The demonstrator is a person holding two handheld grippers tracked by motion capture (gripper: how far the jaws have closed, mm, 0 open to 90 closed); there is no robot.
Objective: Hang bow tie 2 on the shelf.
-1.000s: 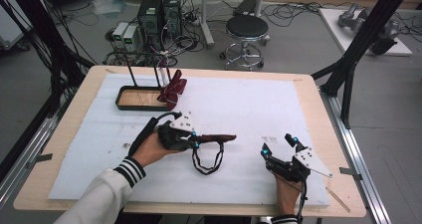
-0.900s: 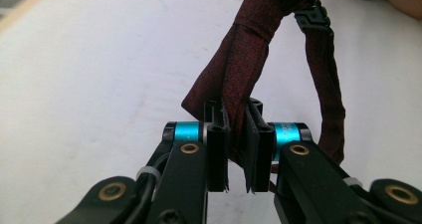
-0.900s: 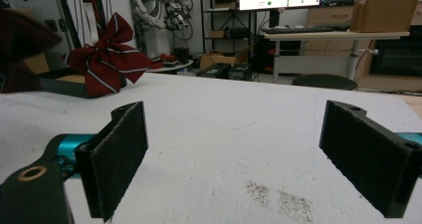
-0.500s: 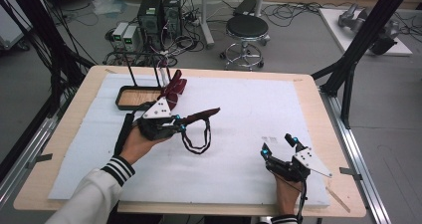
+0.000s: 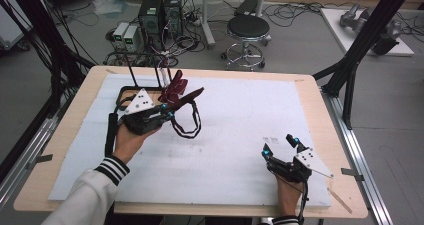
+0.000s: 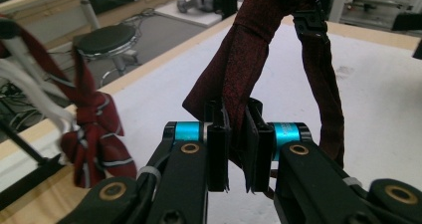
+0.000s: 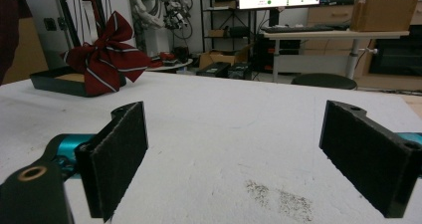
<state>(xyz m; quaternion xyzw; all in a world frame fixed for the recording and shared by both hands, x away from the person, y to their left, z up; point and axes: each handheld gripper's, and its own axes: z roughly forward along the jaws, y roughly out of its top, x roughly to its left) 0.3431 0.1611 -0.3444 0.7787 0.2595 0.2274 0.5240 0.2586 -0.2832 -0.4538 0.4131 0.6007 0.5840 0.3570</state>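
- The dark red fabric tie (image 6: pixel 239 59) runs off the left gripper view's top edge.
- The black metal stand's (image 7: pixel 54 79) uprights are cut off by the right gripper view's top.

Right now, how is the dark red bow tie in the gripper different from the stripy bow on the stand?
The plain bow tie is pinched in the left gripper above the table; the striped bow hangs on the black stand. The plain bow tie has no stripes; the striped bow has white ones. Both are dark red cloth.
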